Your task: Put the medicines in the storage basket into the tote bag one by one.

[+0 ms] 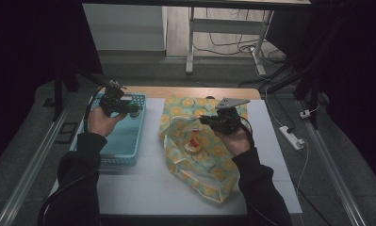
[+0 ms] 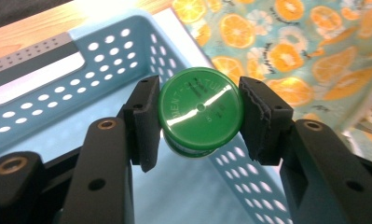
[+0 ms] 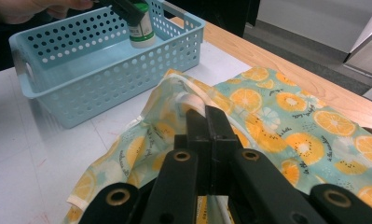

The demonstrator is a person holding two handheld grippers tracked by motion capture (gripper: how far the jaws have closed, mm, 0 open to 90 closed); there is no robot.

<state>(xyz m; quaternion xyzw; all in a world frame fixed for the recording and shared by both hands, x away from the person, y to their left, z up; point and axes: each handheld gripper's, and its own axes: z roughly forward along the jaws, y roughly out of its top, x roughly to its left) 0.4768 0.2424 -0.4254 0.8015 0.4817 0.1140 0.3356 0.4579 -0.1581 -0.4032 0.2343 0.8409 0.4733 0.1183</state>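
overhead, left gripper (image 2: 200, 116) jaws pinching green bottle (image 2: 200, 114) above blue basket (image 2: 48, 100); right gripper (image 3: 207, 135) jaws together, perhaps on bag (image 3: 286, 126) edge

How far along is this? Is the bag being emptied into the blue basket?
It looks that way, and early on. Done: nothing visibly lies in the blue basket yet. In hand: the left gripper clamps a green-capped bottle over the basket, while the right gripper pinches the rim of the orange-print bag, holding it open. Left: setting the bottle down, then fetching at least the red-and-white item inside the bag.
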